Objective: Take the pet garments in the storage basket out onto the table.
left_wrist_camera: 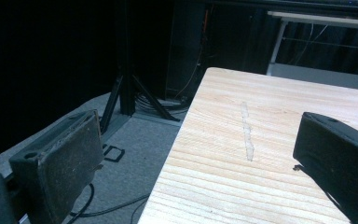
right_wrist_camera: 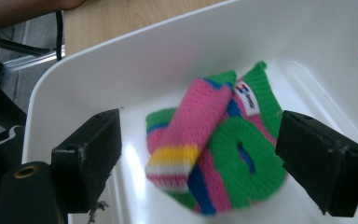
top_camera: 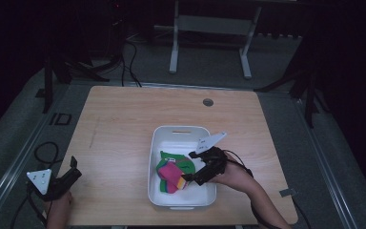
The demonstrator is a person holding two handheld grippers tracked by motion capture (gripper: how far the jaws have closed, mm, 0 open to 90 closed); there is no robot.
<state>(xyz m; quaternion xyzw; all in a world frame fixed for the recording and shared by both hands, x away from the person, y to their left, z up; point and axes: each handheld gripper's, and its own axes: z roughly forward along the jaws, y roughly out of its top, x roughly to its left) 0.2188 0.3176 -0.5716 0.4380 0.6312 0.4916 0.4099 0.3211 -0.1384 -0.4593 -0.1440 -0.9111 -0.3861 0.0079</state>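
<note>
Socks [right_wrist_camera: 214, 149] (count unclear, bundled) lie in one white bin [top_camera: 158, 143]; right gripper [top_camera: 187, 179] and left gripper [top_camera: 74, 167] both gape empty.

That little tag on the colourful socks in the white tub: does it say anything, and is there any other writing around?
Tag on the socks: white with red and blue marks, too blurred to read.
Tub: no writing visible.
Table: no writing visible.
</note>
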